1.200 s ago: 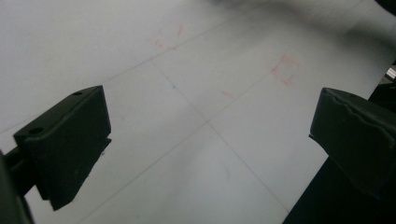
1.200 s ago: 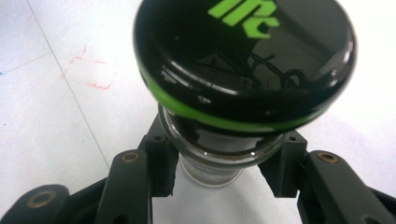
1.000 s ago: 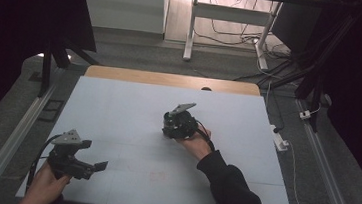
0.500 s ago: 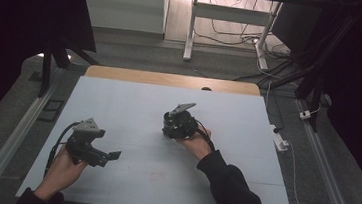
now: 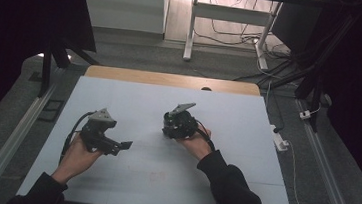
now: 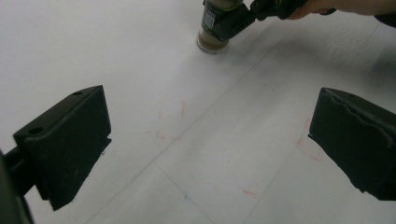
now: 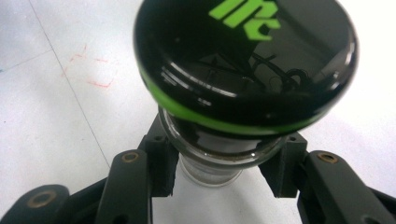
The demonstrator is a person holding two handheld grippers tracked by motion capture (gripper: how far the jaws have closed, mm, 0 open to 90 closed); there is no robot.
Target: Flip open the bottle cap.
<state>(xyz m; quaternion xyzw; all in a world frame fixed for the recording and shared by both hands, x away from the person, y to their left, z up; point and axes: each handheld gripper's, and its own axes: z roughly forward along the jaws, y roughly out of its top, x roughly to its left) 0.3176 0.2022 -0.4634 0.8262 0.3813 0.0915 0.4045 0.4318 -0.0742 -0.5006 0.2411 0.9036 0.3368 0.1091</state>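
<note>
A small glass jar with a glossy black lid, green-ringed and green-lettered, stands upright on the white table. My right gripper is shut on the glass just under the lid, one pad on each side. In the high view the right gripper sits mid-table, tipped down over the jar. In the left gripper view the jar stands far off at the top, with the right gripper clamped on it. My left gripper is left of it, pointing right, jaws wide open over bare table.
Faint red pen marks and thin seam lines cross the white surface. A wooden strip borders the far edge. Metal rails run along both sides on the floor, and a white power strip lies off the right edge.
My left gripper has travelled from the front left corner up and right, toward the middle of the table, still open. The right gripper and jar have stayed put.
</note>
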